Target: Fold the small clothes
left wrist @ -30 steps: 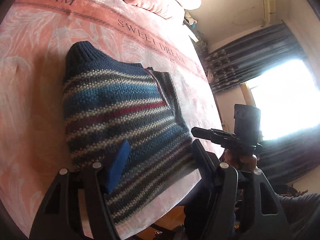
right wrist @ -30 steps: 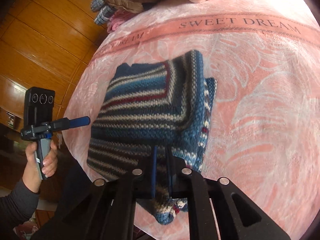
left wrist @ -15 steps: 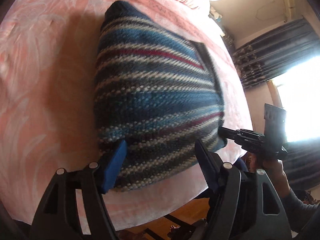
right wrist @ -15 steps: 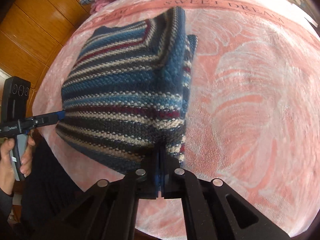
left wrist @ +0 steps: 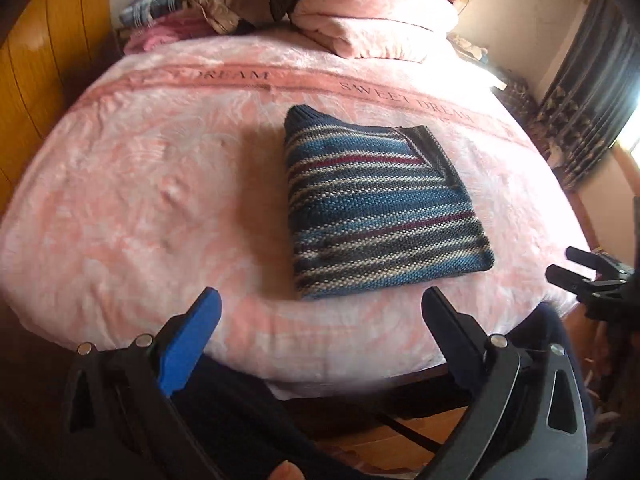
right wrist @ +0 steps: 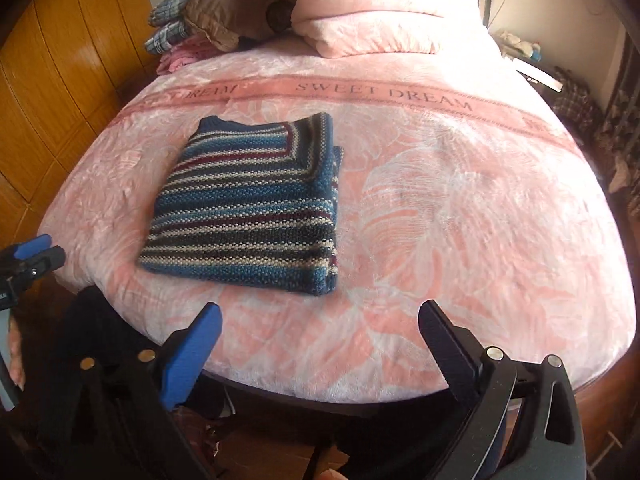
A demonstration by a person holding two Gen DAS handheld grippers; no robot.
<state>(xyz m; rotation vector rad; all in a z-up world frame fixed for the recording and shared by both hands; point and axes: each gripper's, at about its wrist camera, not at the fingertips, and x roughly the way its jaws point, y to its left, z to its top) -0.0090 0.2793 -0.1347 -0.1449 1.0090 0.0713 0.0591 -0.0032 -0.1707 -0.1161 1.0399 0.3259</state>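
Observation:
A striped knit sweater point(left wrist: 380, 208) in blue, white, grey and maroon lies folded into a flat square on the pink bed point(left wrist: 140, 200). In the right wrist view the same sweater point(right wrist: 248, 208) sits left of centre. My left gripper point(left wrist: 320, 308) hangs open off the bed's near edge, short of the sweater, nothing between its fingers. My right gripper point(right wrist: 320, 316) is likewise open and empty, held back over the near edge. The right gripper point(left wrist: 588, 276) shows at the far right of the left wrist view, the left gripper point(right wrist: 32, 256) at the far left of the right wrist view.
A folded pink quilt point(right wrist: 376, 12) and a heap of clothes point(right wrist: 212, 16) sit at the head of the bed. Wooden panelling point(right wrist: 60, 72) runs along the left. Dark curtains point(left wrist: 580, 92) and a bright window lie to the right. Wooden floor shows below the bed edge.
Both grippers pulled back from the sweater to the bed's near edge. The right gripper, shut on the sweater's edge before, has let go and opened. The sweater now lies flat and folded.

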